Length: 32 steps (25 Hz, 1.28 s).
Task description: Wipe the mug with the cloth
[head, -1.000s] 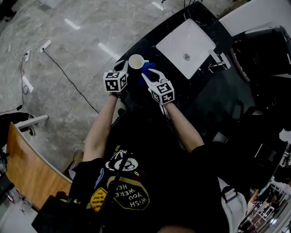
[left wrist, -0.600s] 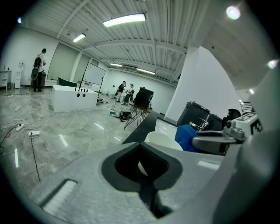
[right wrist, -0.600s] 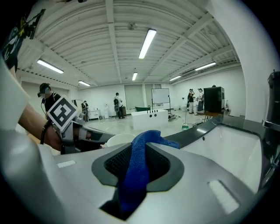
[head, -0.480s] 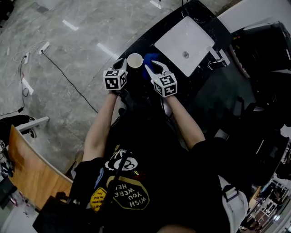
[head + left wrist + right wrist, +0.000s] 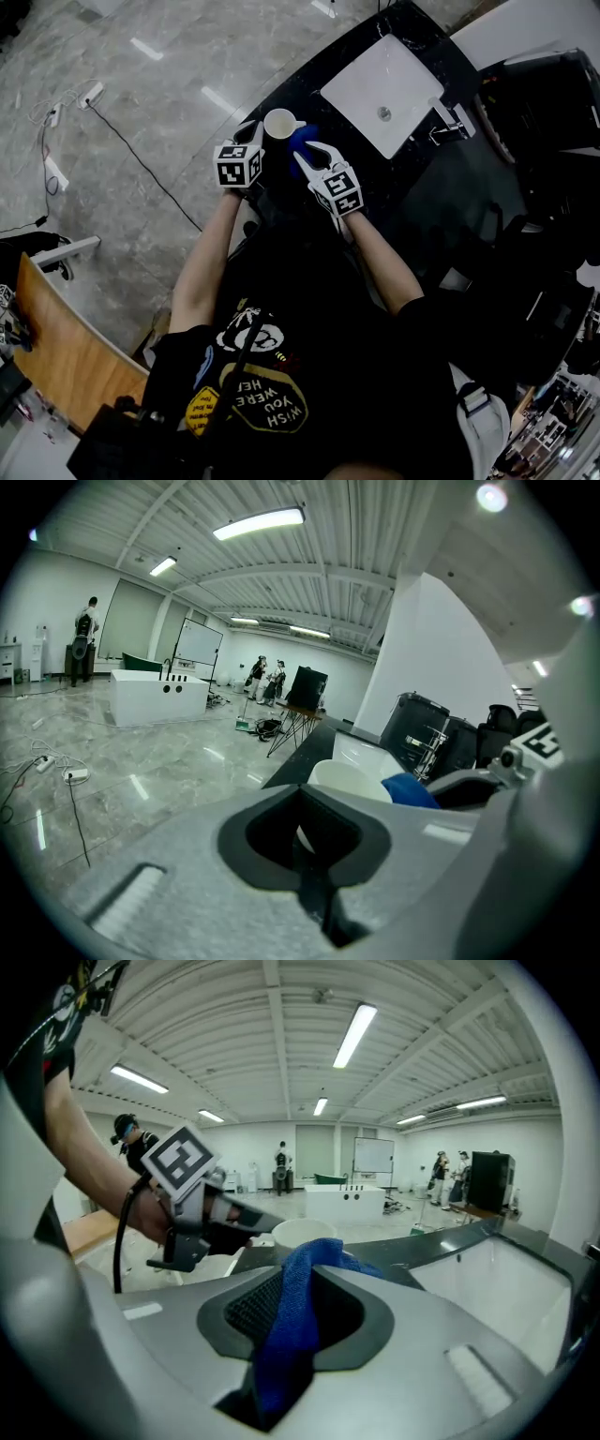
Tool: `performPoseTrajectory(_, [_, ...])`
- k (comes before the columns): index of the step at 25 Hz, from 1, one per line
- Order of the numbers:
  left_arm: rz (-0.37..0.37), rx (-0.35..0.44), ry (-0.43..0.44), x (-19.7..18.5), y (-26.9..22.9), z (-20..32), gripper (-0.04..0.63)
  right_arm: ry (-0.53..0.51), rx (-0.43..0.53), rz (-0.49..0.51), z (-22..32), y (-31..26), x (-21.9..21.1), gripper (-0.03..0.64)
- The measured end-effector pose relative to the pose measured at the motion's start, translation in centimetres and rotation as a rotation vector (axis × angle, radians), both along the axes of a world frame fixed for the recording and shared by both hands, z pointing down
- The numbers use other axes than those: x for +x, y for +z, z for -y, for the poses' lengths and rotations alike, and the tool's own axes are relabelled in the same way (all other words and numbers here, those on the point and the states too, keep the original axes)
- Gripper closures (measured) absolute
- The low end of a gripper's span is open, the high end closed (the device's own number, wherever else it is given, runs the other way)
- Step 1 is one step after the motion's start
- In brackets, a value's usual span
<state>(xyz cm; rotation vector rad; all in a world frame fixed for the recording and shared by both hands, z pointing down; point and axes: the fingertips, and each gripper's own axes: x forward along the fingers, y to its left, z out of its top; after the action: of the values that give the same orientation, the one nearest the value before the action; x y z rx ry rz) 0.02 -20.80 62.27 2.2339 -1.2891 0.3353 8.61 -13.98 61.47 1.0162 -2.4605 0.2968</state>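
- Surface (image 5: 309, 89): dark, unchanged; mug and cloth at its near edge, well short of sink (image 5: 394, 80).
- Mug (image 5: 279, 124): same spot as 1 s ago. Handle facing cloth again; 0.5 s ago it was covered.
- Cloth (image 5: 302, 139): back down beside mug after riding up over handle side. Reads as 1 wipe stroke done; more likely needed.
- Left gripper (image 5: 253, 129): fingers pinched on mug wall, steadying it.
- Right gripper (image 5: 307, 150): fingers clamped on cloth.
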Motion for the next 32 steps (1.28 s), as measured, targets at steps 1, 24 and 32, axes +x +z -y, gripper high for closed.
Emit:
performPoseTrajectory(1, [0.002, 0.005, 0.002, 0.0, -0.1, 0.0, 0.594, 0.049, 0.014, 0.015, 1.0, -0.6, 1.1, 0.528])
performPoseTrajectory(24, [0.076, 0.005, 0.037, -0.7, 0.0, 0.1, 0.594, 0.103, 0.007, -0.019, 4.5, -1.0, 1.0, 0.529])
performPoseTrajectory(32, [0.051, 0.008, 0.014, -0.3, 0.0, -0.3, 0.594, -0.091, -0.028, -0.068, -0.8, 0.6, -2.5, 0.530])
